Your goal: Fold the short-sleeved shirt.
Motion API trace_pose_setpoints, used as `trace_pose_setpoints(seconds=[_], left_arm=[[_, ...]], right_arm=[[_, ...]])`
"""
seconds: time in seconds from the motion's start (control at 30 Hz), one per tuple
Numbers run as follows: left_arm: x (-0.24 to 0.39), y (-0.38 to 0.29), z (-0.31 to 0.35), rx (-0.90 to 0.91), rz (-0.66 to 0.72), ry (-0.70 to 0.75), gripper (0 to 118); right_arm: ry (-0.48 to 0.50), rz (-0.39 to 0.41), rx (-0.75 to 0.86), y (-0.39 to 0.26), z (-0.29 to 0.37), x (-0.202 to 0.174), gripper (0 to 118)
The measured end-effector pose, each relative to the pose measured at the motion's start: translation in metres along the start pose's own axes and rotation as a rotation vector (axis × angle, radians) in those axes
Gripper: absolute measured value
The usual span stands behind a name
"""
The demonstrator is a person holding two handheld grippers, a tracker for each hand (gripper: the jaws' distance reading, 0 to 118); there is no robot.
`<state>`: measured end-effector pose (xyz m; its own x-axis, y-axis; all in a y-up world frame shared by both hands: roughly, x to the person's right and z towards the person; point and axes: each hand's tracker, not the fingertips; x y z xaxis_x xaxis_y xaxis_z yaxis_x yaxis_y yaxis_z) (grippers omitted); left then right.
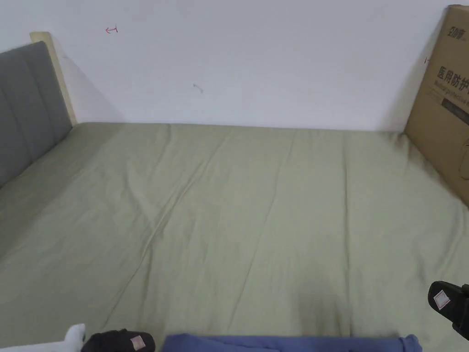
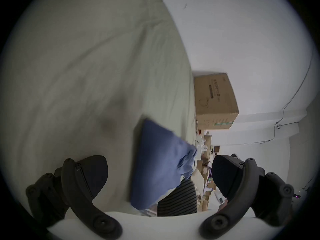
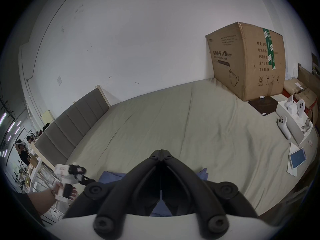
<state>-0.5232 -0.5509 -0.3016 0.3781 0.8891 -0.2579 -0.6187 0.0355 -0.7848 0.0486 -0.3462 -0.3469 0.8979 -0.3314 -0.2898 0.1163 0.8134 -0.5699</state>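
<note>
- Two grippers are at work over a bed covered in a pale green sheet (image 1: 256, 201), with a blue shirt (image 1: 293, 343) lying bunched at the sheet's near edge.
- In the head view the shirt shows as a strip along the bottom edge of the picture, between the two grippers.
- The left gripper (image 2: 159, 172) has its jaws spread wide apart with nothing between the pads; in its own view the shirt (image 2: 155, 160) appears beyond the gap, blurred, and is not touched by either jaw.
- From the head view that left gripper (image 1: 120, 341) sits at the bottom left, just beside the shirt's left end.
- The right gripper (image 3: 161, 154) has its jaws pressed together at the tips; blue cloth (image 3: 112, 175) spreads out behind and under them, but I cannot tell whether any of it is pinched between the pads.
- In the head view the right gripper (image 1: 451, 305) hangs at the right edge, above the shirt's right end.
- A large cardboard box (image 3: 247, 60) stands on the far right corner of the bed against the white wall (image 1: 238, 59).
- A grey padded headboard (image 1: 27, 105) runs along the left side.
- The right gripper view also shows a phone (image 3: 297, 157) and white controllers (image 3: 284, 129) on the sheet at the right.
</note>
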Motion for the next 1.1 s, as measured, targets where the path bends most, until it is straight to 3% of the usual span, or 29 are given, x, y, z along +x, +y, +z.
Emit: trace_pose_setpoints(seconds=[0.1, 0.23, 0.3, 0.33, 0.37, 0.4, 0.43, 0.5, 0.7, 0.77, 0.8, 0.83, 0.97, 1.07, 1.1], left_arm=[[0.006, -0.008, -0.028, 0.044, -0.05, -0.162, 118], [0.002, -0.014, -0.092, -0.105, 0.086, -0.37, 118], [0.01, -0.013, -0.1, -0.111, -0.047, -0.281, 112], [0.007, -0.01, -0.101, -0.099, -0.061, -0.204, 92], [0.002, -0.007, -0.104, -0.102, -0.054, -0.064, 44], [-0.007, -0.01, -0.093, -0.121, -0.058, 0.119, 7], [-0.005, -0.009, -0.082, -0.095, 0.079, -0.187, 7], [0.028, -0.011, -0.081, -0.116, -0.101, 0.046, 7], [0.114, -0.044, -0.03, 0.144, -0.291, 0.369, 7], [0.146, -0.062, -0.026, 0.311, -0.476, 0.728, 8], [0.151, -0.068, -0.029, 0.376, -0.515, 0.837, 8], [0.157, -0.07, -0.032, 0.36, -0.519, 0.822, 8], [0.19, -0.074, -0.059, 0.204, -0.387, 0.472, 8], [0.22, -0.084, -0.113, 0.072, -0.372, 0.343, 8], [0.227, -0.087, -0.13, 0.037, -0.364, 0.283, 15]], right_arm=[[0.006, -0.002, -0.013, 0.002, -0.002, -0.004, 0], [-0.007, 0.005, -0.025, 0.002, -0.007, -0.009, 0], [-0.008, -0.001, -0.035, 0.003, -0.009, -0.01, 0], [-0.005, -0.002, -0.038, 0.003, -0.009, -0.011, 0], [-0.002, 0.0, -0.04, 0.004, -0.009, -0.011, 0], [0.001, 0.005, -0.042, 0.004, -0.008, -0.012, 0], [0.003, 0.014, -0.043, 0.004, -0.008, -0.013, 0], [0.005, 0.029, -0.046, 0.006, -0.007, -0.014, 0], [0.027, 0.028, -0.025, 0.012, 0.001, -0.011, 0], [0.042, 0.014, -0.03, 0.013, 0.004, -0.009, 0], [0.054, 0.013, -0.03, 0.012, 0.007, -0.008, 0], [0.06, 0.016, -0.029, 0.011, 0.009, -0.007, 0], [0.063, 0.024, -0.025, 0.009, 0.019, -0.002, 0], [0.072, -0.005, -0.016, 0.005, 0.027, 0.006, 0], [0.071, -0.016, -0.013, 0.004, 0.028, 0.01, 0]])
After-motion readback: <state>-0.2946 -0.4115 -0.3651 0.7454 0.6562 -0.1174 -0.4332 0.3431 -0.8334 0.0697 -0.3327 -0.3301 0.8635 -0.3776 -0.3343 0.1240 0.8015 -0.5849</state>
